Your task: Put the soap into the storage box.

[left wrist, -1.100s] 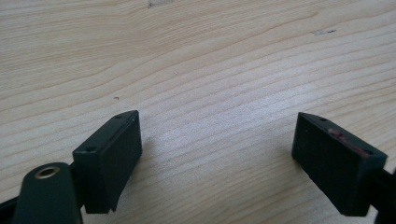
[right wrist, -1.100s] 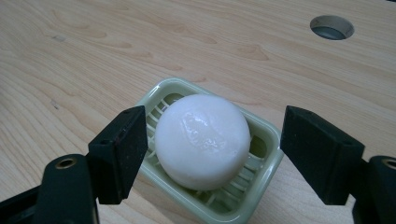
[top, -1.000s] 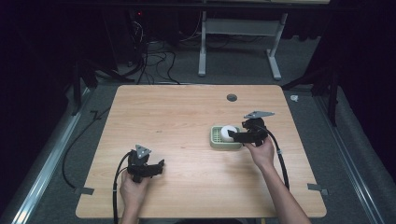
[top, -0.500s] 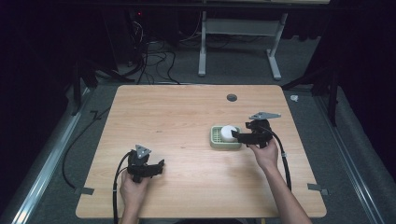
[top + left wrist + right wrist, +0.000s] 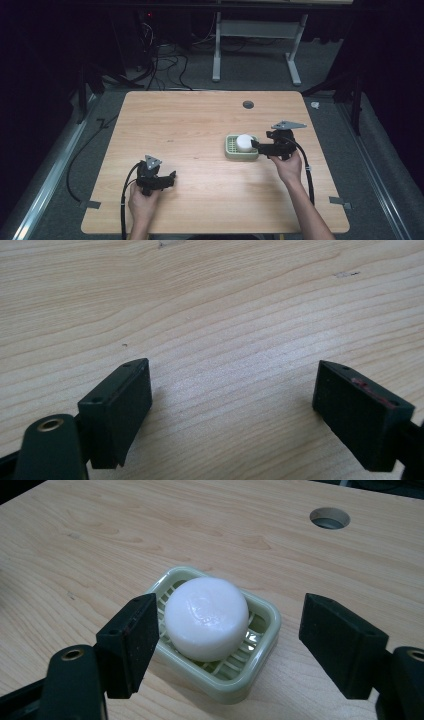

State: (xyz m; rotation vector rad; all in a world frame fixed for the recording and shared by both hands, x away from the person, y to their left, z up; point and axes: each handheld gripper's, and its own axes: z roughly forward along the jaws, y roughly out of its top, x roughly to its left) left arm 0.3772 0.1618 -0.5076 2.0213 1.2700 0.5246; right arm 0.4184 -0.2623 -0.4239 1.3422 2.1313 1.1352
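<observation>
Round white soap bar (image 5: pixel 206 617) sits in a pale green slotted plastic dish (image 5: pixel 250 675), right of centre on the light wooden counter (image 5: pixel 190 125). Right gripper (image 5: pixel 227 647) just near of it, fingers apart, likely lining up a grasp: centre both fingers on the bar's sides, clear of the dish rim. Left gripper (image 5: pixel 232 415) rests near-left, fingers apart, nothing between.

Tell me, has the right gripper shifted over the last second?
Yes. The right gripper has backed off slightly toward the table's right edge; its fingers earlier overlapped the green soap dish, now they sit at its right rim.
</observation>
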